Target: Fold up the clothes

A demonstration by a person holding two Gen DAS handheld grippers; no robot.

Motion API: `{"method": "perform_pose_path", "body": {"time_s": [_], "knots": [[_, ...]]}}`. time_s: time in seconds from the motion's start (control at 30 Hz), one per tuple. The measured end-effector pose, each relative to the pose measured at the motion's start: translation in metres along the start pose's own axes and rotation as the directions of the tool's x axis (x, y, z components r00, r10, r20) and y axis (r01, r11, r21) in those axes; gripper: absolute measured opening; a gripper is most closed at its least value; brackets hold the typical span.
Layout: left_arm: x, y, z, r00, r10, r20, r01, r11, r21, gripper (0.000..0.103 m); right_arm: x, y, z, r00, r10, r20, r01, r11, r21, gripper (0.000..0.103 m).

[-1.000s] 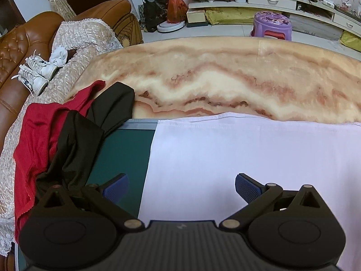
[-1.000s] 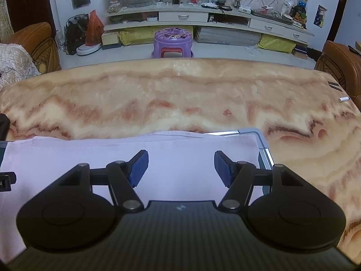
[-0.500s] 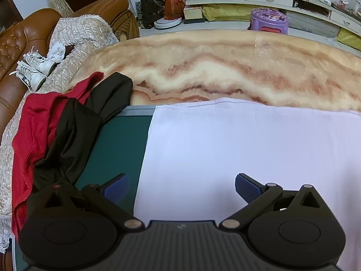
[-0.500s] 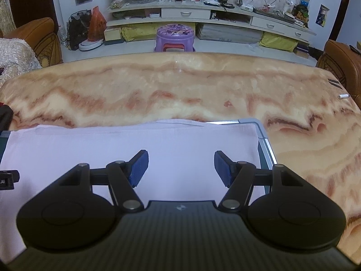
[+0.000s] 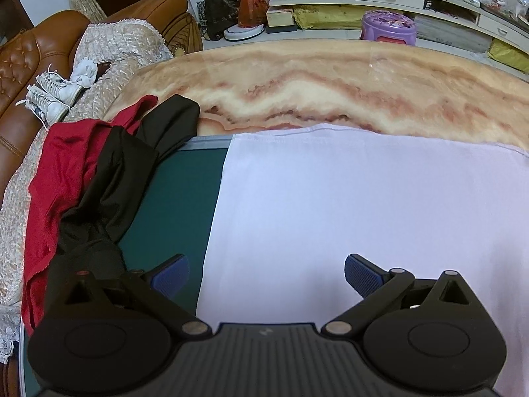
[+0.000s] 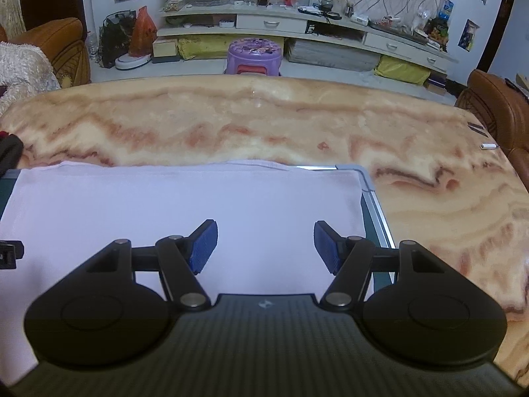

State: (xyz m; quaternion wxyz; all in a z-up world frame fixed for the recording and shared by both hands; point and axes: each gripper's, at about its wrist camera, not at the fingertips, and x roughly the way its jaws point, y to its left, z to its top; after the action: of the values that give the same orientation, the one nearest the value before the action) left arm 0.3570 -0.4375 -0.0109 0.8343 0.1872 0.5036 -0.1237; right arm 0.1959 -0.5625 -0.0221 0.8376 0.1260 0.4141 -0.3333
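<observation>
Pale lilac garment [image 5: 347,205] lies flat on the dark green mat [image 5: 178,198], which sits on the marble-pattern table [image 5: 330,92]. Left gripper [image 5: 266,273] hangs over its left edge, jaws spread, holding nothing. Right gripper [image 6: 265,246] is over the garment's right part, jaws also spread and empty. Black garment [image 5: 132,172] and red garment [image 5: 62,168] are heaped at the mat's left edge, black one overlapping the mat corner. Purple stool [image 6: 254,56] stands beyond the table, sneakers [image 5: 49,96] on the sofa.
</observation>
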Motion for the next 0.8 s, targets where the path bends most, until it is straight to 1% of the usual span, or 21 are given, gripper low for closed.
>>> {"method": "perform_pose_path", "body": {"time_s": [0.1,0.27,0.4,0.57,0.8], "knots": [[-0.007,0.001,-0.008,1.0,-0.007,-0.001,0.007,1.0,0.0,0.103,-0.007,-0.003,-0.006,1.0,0.019,-0.009,-0.019,1.0,0.019,0.073],[-0.021,0.002,-0.024,1.0,-0.016,0.0,0.016,1.0,0.013,0.103,-0.021,-0.001,-0.02,1.0,0.025,-0.011,-0.024,1.0,0.009,0.073],[-0.032,0.002,-0.038,1.0,-0.007,0.006,0.007,1.0,0.019,0.103,-0.031,0.0,-0.029,0.999,0.032,-0.021,-0.032,0.999,0.008,0.073],[-0.046,0.003,-0.057,1.0,-0.022,0.003,0.021,0.999,0.025,0.103,-0.046,-0.001,-0.041,0.999,0.043,-0.033,-0.042,0.999,0.018,0.073],[-0.061,0.014,-0.078,0.999,-0.04,-0.004,0.04,0.999,-0.003,0.103,-0.071,0.004,-0.06,0.998,0.047,-0.032,-0.048,0.999,-0.022,0.073]]}}
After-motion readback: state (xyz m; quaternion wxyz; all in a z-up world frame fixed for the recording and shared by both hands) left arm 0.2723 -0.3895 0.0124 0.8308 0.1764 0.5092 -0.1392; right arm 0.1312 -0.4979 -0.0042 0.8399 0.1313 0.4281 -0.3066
